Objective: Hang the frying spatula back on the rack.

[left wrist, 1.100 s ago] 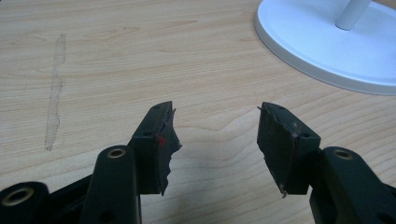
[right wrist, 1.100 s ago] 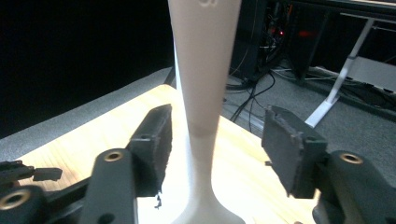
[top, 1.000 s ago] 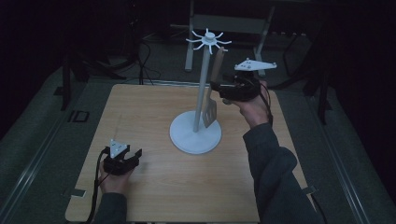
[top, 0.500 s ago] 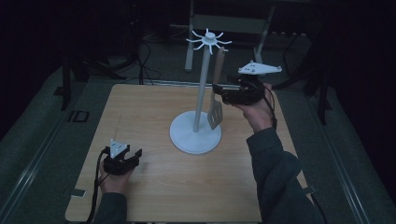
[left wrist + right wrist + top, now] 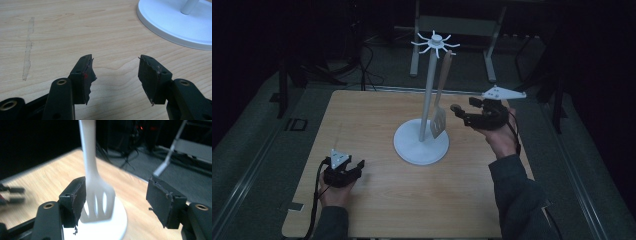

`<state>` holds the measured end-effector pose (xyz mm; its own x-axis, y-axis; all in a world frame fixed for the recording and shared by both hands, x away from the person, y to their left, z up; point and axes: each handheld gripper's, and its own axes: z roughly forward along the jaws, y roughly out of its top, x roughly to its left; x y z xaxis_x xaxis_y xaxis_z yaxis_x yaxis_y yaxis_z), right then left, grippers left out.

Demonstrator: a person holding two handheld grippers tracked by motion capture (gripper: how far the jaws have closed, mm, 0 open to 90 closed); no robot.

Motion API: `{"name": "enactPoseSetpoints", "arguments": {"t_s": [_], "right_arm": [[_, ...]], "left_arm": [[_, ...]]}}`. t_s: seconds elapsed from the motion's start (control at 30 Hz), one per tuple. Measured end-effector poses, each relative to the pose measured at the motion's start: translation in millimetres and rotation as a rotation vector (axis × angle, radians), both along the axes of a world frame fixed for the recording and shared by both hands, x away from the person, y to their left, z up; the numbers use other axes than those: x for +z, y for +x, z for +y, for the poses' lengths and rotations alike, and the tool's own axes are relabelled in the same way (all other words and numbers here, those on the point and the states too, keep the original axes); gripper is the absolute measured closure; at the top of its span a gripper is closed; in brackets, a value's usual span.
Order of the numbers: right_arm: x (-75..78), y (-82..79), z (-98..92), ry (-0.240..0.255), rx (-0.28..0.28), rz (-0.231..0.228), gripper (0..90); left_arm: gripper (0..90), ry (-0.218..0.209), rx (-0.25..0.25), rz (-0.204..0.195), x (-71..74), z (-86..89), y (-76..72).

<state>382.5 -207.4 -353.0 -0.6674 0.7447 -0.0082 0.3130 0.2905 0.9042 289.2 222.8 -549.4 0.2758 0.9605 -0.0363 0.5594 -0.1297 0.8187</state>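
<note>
A white stand [image 5: 427, 100] with a round base [image 5: 421, 145] and a crown of hooks rises mid-table. A pale slotted spatula [image 5: 440, 122] hangs from one hook, its blade just above the base. My right gripper [image 5: 460, 115] hovers right of the blade, apart from it. Its jaws have just been opening and stand open, with nothing between the pads. In the right gripper view the spatula [image 5: 97, 192] hangs just beyond the left jaw of the gripper [image 5: 116, 197]. My left gripper [image 5: 353, 166] rests open on the wooden table [image 5: 362, 125] at front left, with bare wood between its jaws [image 5: 115, 72].
The stand's base [image 5: 175, 25] lies ahead and to the right of the left gripper. A metal frame [image 5: 457, 25] and cables sit on the dark floor behind the table. The right hand is close to the table's right edge.
My right gripper has drawn away from the spatula, to the right and lower. The spatula stays hanging on its hook. The left gripper has not moved.
</note>
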Motion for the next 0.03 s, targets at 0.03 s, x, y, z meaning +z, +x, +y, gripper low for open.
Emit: {"name": "enactPoseSetpoints", "arguments": {"t_s": [0.03], "right_arm": [[-8.6, -2.7, -5.4, -0.017, -0.016, 0.008, 32.2]], "left_arm": [[45.3, 0.003, 0.007, 0.006, -0.6, 0.1, 0.3]]}}
